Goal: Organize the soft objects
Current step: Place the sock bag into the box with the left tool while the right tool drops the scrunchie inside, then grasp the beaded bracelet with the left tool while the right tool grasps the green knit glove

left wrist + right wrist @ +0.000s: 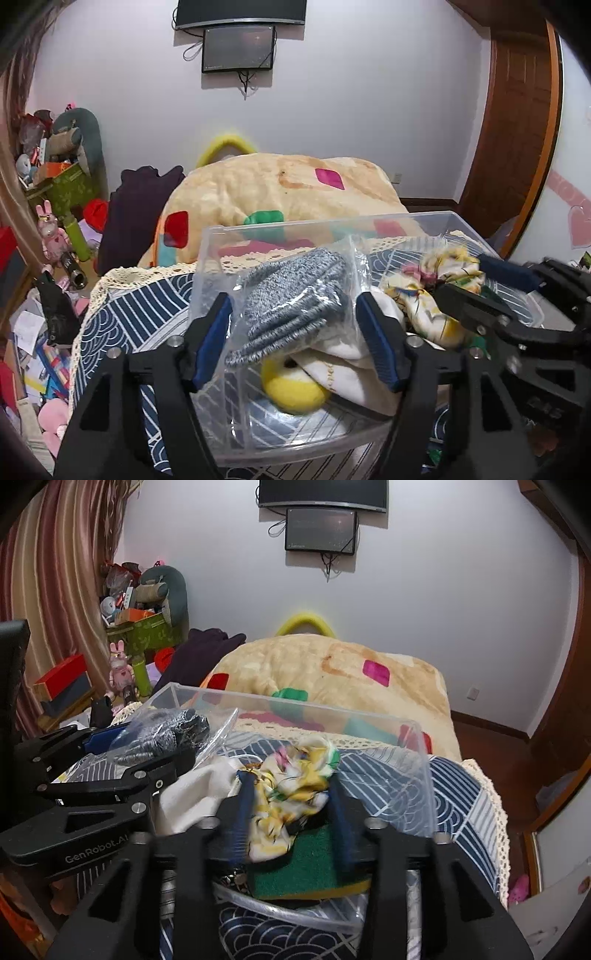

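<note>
The left gripper tilts down over the near wall of the clear plastic bin, its blue-padded jaws spread with a clear bag of grey socks between them. The pads stand just off the bag's sides and do not press it. The folded socks have their long axis running from the near left up toward the far right, with the cuffed end nearest the gripper; the bag rests on a white cloth and a yellow ring-shaped sponge inside the bin.

The right gripper angles down the same way beside it, on the bin's right half. Its jaws are parted, and a crumpled floral cloth, yellow, white and green, lies bunched between them, its length running away from the gripper toward the far wall. Whether the pads still touch it I cannot tell. The cloth sits on a green scouring pad.

The bin stands on a blue patterned tablecloth with lace edging. Behind it lies a tan quilt with coloured patches.
</note>
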Available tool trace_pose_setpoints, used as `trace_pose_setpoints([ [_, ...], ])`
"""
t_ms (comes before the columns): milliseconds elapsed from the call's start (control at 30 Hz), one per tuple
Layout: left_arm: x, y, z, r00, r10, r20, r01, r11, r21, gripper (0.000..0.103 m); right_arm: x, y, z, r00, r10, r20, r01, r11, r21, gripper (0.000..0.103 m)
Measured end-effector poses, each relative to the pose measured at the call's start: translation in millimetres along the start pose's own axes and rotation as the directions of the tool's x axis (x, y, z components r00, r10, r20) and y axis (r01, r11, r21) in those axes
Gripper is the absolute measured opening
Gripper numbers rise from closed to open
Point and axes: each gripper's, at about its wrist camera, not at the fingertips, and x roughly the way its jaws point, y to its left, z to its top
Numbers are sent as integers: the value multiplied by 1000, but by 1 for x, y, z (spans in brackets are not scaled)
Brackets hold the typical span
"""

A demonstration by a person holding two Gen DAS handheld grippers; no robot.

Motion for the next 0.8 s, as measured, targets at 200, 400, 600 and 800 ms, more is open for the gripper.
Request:
trace_pose_setpoints([
  [200, -9, 4, -3, 1000, 0, 6, 0, 1000, -5, 76, -20, -2, -1, 997, -35, 64, 35, 999, 6, 71],
  [400, -29, 4, -4, 999, -25, 21, 24, 1000, 10, 84, -41, -6, -1, 993, -37, 115, 35, 999, 20, 77],
  [600, -67, -1, -6, 995, -46, 93, 44, 999, 25, 92, -65, -9, -4, 987, -19, 161, 14, 999, 34, 78],
  [800, -98, -7, -17, 990, -40, 133, 32, 998, 55, 103, -88, -6, -16, 978, -35, 204, 32, 999, 21, 82],
])
